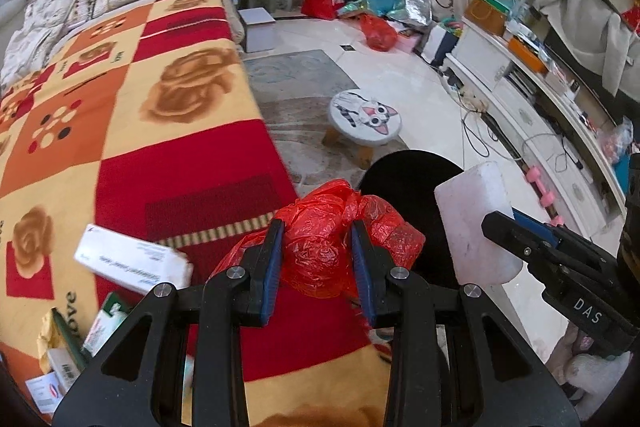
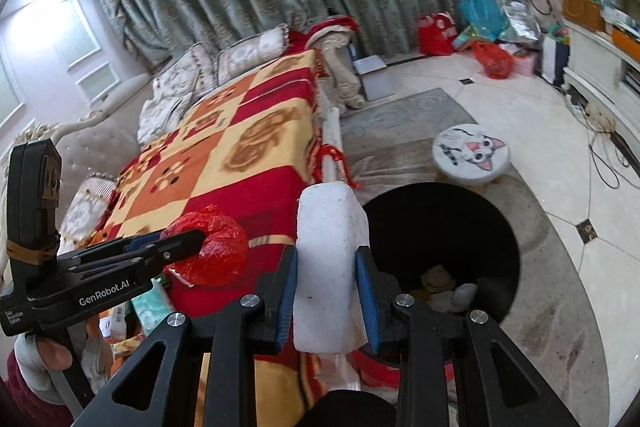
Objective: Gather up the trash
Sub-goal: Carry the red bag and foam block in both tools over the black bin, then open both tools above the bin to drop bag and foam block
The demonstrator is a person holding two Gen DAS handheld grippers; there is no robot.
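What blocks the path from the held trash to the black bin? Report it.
Nothing visible does. The left gripper holds the red plastic bag and the right gripper the white foam block; the black bin gapes open just beyond both.

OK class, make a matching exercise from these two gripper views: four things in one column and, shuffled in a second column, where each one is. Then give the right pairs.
Things:
1. crumpled red plastic bag
2. white foam block
3. cat-face stool
4. white carton

Places:
A. standing on the floor beyond the black bin
B. clamped in the right gripper
C. lying on the patterned blanket
D. clamped in the left gripper

Pairs: 1-D, 2-B, 3-A, 4-C
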